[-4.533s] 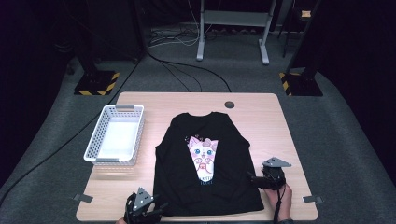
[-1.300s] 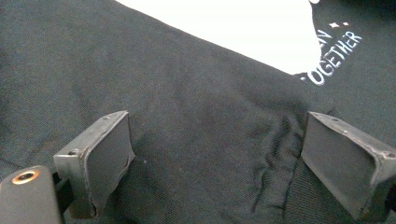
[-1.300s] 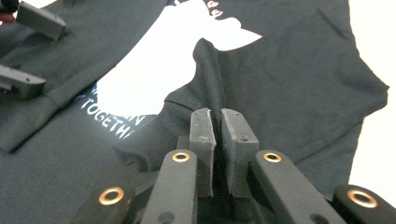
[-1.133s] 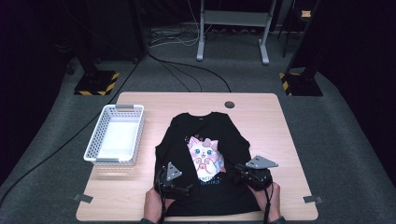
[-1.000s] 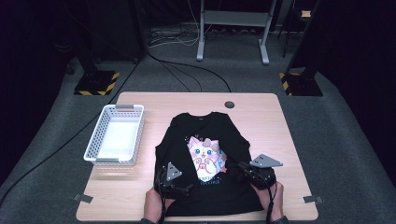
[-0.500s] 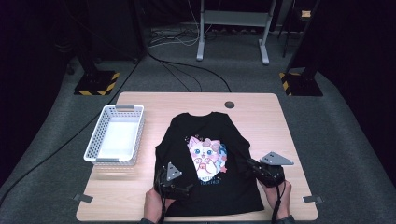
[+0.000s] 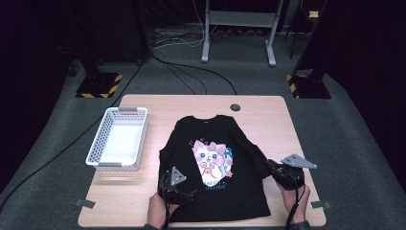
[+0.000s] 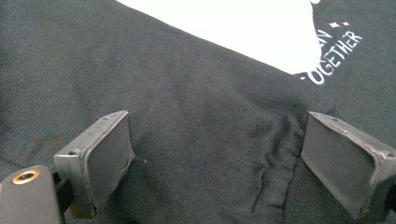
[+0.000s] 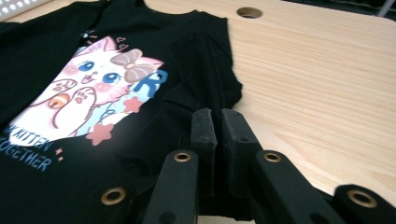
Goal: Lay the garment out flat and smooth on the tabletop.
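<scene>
High view — black T-shirt [image 7: 215,163] on wooden table [image 7: 268,120]; left hand-held gripper [image 7: 189,195] agape, right hand-held gripper [image 7: 268,165] clamped on sleeve [image 7: 256,155].

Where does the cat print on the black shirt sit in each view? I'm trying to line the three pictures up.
High view: the cat print is at the centre of the black shirt, mid-table.
Left gripper view: a white patch of the print at the top edge, above the lettering.
Right gripper view: the print is at upper left.
Shared landmark: the white lettering under the cat.
</scene>
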The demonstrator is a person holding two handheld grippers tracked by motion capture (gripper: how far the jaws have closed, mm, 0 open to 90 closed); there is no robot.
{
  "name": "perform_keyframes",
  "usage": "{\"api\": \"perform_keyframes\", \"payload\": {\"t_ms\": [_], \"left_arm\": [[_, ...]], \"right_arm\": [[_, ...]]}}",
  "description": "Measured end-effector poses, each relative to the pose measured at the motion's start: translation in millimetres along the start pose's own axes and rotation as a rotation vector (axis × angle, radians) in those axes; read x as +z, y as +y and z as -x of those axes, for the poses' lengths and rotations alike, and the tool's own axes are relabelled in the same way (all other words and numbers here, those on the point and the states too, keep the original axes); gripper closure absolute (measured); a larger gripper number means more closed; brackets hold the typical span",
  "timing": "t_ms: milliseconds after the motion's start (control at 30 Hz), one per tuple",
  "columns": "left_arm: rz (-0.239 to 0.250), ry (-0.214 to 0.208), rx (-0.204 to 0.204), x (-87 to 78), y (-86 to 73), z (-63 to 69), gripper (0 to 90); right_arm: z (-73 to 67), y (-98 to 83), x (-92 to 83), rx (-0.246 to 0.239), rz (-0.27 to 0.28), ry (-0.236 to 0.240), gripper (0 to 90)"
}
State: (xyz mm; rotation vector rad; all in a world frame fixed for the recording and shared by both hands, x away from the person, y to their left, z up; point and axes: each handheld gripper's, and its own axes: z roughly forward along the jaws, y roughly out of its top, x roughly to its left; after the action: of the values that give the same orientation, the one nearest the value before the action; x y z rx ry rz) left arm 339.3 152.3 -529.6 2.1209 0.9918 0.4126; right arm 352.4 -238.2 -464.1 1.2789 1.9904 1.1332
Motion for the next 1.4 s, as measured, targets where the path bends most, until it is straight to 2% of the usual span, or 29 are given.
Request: {"api": "perform_keyframes", "payload": {"t_ms": [433,767,1100,1267,1400], "left_arm": [[0.0,0.0,0.0,0.0,0.0,0.0,9.3],[-0.001,0.0,0.0,0.0,0.0,0.0,9.3],[-0.001,0.0,0.0,0.0,0.0,-0.1,9.3],[-0.001,0.0,0.0,0.0,0.0,-0.1,9.3],[0.0,0.0,0.0,0.0,0.0,-0.1,9.3]], "right_arm": [[25.4,-12.5,-4.2,0.086,0.005,-0.053,83.9],[45.1,-33.1,3.0,0.164,-0.039,-0.073,83.7],[59.2,-45.0,7.5,0.226,-0.072,-0.084,82.8],[63.7,-48.1,6.4,0.245,-0.075,-0.091,82.0],[66.3,-50.1,4.4,0.247,-0.086,-0.114,78.4]]}}
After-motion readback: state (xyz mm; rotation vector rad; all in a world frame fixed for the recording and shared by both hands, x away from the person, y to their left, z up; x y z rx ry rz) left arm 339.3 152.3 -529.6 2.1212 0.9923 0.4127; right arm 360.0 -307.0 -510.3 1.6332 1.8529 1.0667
